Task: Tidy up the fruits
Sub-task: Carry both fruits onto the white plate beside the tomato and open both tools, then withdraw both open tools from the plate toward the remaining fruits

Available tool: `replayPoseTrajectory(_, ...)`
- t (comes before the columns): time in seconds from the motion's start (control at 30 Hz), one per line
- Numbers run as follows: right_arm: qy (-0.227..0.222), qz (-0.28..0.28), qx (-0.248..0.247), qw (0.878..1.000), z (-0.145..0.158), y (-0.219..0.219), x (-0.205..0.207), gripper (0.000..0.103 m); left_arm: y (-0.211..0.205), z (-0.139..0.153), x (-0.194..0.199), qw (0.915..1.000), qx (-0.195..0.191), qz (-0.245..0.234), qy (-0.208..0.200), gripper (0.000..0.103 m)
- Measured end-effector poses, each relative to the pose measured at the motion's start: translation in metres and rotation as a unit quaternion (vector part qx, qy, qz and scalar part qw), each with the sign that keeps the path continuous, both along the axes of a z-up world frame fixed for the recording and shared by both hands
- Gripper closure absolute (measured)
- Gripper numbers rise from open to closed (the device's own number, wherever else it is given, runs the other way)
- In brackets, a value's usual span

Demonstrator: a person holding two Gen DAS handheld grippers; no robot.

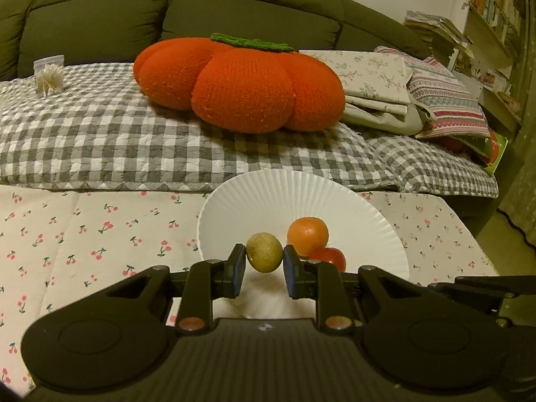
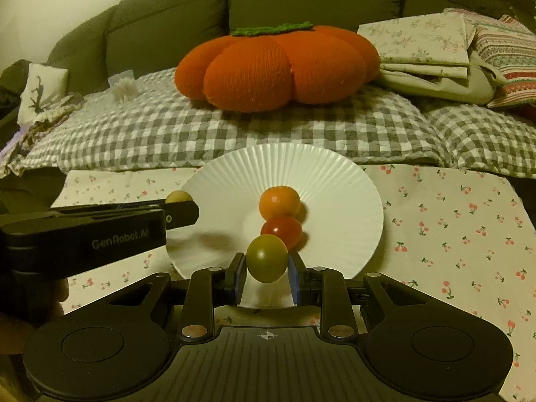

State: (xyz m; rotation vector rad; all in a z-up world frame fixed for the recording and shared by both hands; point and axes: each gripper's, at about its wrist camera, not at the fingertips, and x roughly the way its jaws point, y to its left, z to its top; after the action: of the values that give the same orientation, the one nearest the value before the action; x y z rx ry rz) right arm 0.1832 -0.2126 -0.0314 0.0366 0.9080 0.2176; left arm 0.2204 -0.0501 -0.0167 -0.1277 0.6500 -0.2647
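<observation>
Fruit: round, dull yellow-green ball [image 1: 264, 252], faintly speckled skin.

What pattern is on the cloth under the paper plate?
Small red cherries with green stems on a pale cloth, under the white paper plate; clearest in the right wrist view.

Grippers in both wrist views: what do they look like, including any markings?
Both are matte black. The left gripper and right gripper have blue-padded fingers, round side discs, copper-coloured pins and a ribbed body bearing a small crosshair. The left one's side reads "GenRobot.AI" in grey.
</observation>
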Motion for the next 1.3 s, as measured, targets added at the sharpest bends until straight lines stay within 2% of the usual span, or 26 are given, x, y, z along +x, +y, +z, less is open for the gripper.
replayPoseTrajectory(0.5, -0.003, 0.027, -0.020, 0.999, -0.022, 0.012, 0.004, 0.078, -0.006, -0.017, 0.007, 0.9997, -0.012, -0.018, 0.014, 0.080)
replayPoseTrajectory(0.57, -0.006, 0.031, -0.019, 0.999, -0.022, 0.014, 0.003, 0.077, -0.006, -0.017, 0.007, 0.9996, -0.011, -0.023, 0.016, 0.073)
replayPoseTrajectory(0.6, -0.008, 0.032, -0.019, 0.999, -0.022, 0.014, 0.003, 0.077, -0.006, -0.017, 0.007, 0.9996, -0.011, -0.022, 0.016, 0.060)
replayPoseTrajectory(0.63, -0.010, 0.035, -0.019, 0.999, -0.022, 0.015, 0.002, 0.075, -0.006, -0.016, 0.005, 0.9997, -0.012, -0.019, 0.013, 0.052)
replayPoseTrajectory(0.67, -0.012, 0.036, -0.022, 0.999, -0.022, 0.015, 0.001, 0.074, -0.005, -0.014, 0.004, 0.9997, -0.013, -0.017, 0.009, 0.051)
replayPoseTrajectory(0.8, -0.011, 0.030, -0.008, 0.999, -0.017, 0.010, 0.001, 0.070, 0.002, -0.008, 0.001, 0.9996, -0.023, -0.010, 0.008, 0.050)
replayPoseTrajectory(0.93, -0.011, 0.022, 0.011, 1.000, -0.009, 0.005, 0.001, 0.070, 0.014, -0.003, 0.002, 0.9986, -0.051, 0.005, 0.016, 0.050)
replayPoseTrajectory(1.3, 0.005, -0.007, 0.029, 1.000, 0.005, -0.006, -0.005, 0.070, 0.027, 0.001, -0.010, 0.9980, -0.046, 0.032, 0.028, 0.050)
